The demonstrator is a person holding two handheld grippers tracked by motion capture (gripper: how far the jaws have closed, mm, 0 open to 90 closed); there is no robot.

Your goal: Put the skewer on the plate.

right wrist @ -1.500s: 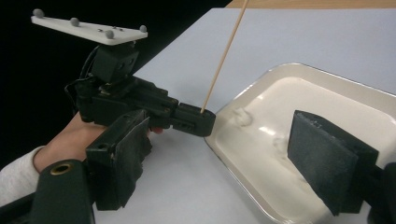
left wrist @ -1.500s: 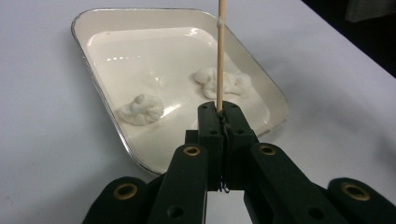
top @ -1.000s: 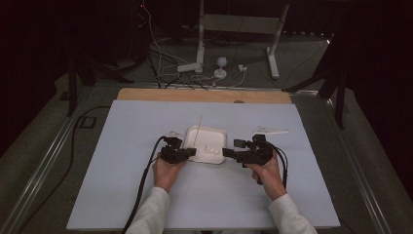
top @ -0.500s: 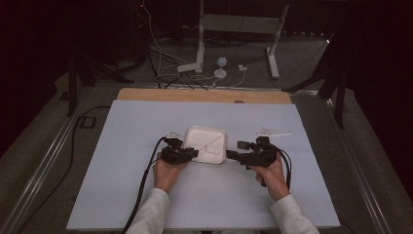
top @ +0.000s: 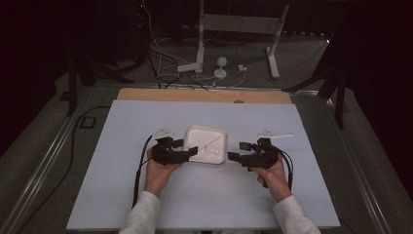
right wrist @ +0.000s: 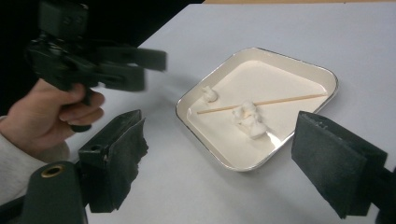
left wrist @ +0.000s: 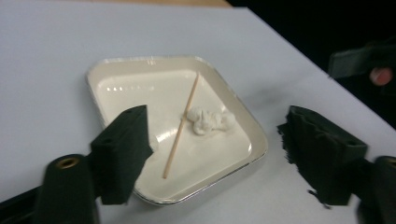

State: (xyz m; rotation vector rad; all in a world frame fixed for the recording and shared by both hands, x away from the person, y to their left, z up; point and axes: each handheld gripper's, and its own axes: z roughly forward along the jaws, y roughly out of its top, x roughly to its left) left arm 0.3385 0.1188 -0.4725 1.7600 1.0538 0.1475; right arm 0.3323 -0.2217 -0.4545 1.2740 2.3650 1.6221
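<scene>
A square white tray (top: 206,145) sat near the middle of the pale sheet covering my desk (top: 122,195), between my two hands. A thin wooden stick (left wrist: 181,123) lay slantwise inside it, and a white lump (left wrist: 211,121) rested on the tray floor just beside the stick; in the right gripper view a smaller white bit (right wrist: 209,94) lay on the stick's other side.

My left tool (top: 187,152) hovered at the tray's left edge with its jaws spread wide, nothing between them; in its own view one jaw overlapped the tray's near rim while the other stood over bare desk. My right tool (top: 237,152) was just to the right of the tray, jaws likewise parted and empty. My left hand (right wrist: 51,116) gripped its handle.
</scene>
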